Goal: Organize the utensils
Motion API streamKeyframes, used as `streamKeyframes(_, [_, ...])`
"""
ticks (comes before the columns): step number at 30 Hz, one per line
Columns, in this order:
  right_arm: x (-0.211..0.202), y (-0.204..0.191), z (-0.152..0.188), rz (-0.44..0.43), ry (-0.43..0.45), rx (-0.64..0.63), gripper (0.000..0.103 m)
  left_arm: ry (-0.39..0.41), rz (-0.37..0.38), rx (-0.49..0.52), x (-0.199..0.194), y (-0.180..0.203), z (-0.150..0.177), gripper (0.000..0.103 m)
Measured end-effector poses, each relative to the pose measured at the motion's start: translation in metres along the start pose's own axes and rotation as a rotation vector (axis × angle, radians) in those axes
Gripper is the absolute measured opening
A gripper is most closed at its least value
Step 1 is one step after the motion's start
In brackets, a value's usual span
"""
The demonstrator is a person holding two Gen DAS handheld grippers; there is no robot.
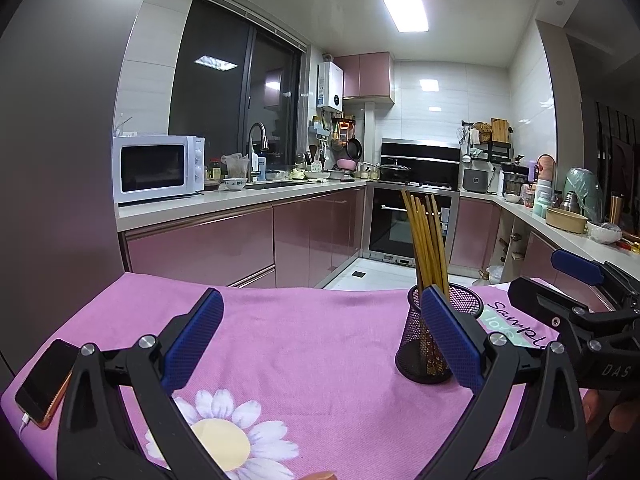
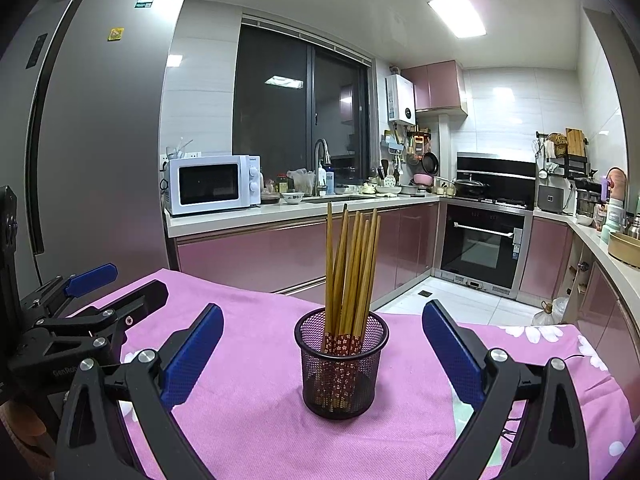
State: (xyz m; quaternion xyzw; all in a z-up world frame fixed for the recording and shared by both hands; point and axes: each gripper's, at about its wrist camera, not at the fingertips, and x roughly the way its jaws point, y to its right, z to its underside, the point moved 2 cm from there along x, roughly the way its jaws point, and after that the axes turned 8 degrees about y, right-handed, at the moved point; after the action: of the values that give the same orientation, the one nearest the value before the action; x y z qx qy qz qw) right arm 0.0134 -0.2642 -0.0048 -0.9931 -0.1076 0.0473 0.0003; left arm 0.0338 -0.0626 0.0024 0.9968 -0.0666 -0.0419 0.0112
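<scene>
Blue-padded fingers (image 1: pixel 192 340) of the left gripper (image 1: pixel 320 344) fill the bottom of the left wrist view, spread wide with nothing between them but pink cloth (image 1: pixel 304 336). That cloth covers the desk (image 1: pixel 180 280) and carries a printed daisy (image 1: pixel 224 436) at 6 o'clock. At 8 o'clock a phone (image 1: pixel 44 384) lies at the cloth's edge with a white cable plugged in.

At 3 o'clock from the left gripper's centre stands a black mesh cup (image 1: pixel 440 336), upright, partly hidden behind the right-hand finger. It holds a bundle of chopsticks (image 1: pixel 428 240), their thin ends up and leaning slightly apart. Farther out at 3 o'clock the right gripper (image 1: pixel 560 280) shows from the side, also open.

In the right wrist view the right gripper (image 2: pixel 322 348) is open too, and the cup (image 2: pixel 342 364) sits at 12 o'clock between its fingers (image 2: pixel 452 356), touching neither. The chopsticks (image 2: pixel 352 268) rise from it, their patterned red ends down inside the mesh. At 9 o'clock the left gripper (image 2: pixel 100 292) is seen from the side, empty.

Behind the desk, a microwave (image 2: pixel 212 184) sits at 11 o'clock and an oven (image 2: pixel 484 244) at 1 o'clock.
</scene>
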Motion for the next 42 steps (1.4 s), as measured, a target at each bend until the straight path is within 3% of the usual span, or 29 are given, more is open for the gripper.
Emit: streamKeyframes(42, [0.0013, -0.0022, -0.0014, -0.002, -0.001, 0.004, 0.096, -0.006, 0.001, -0.002, 0.0008, 0.0002, -0.0008, 0.097])
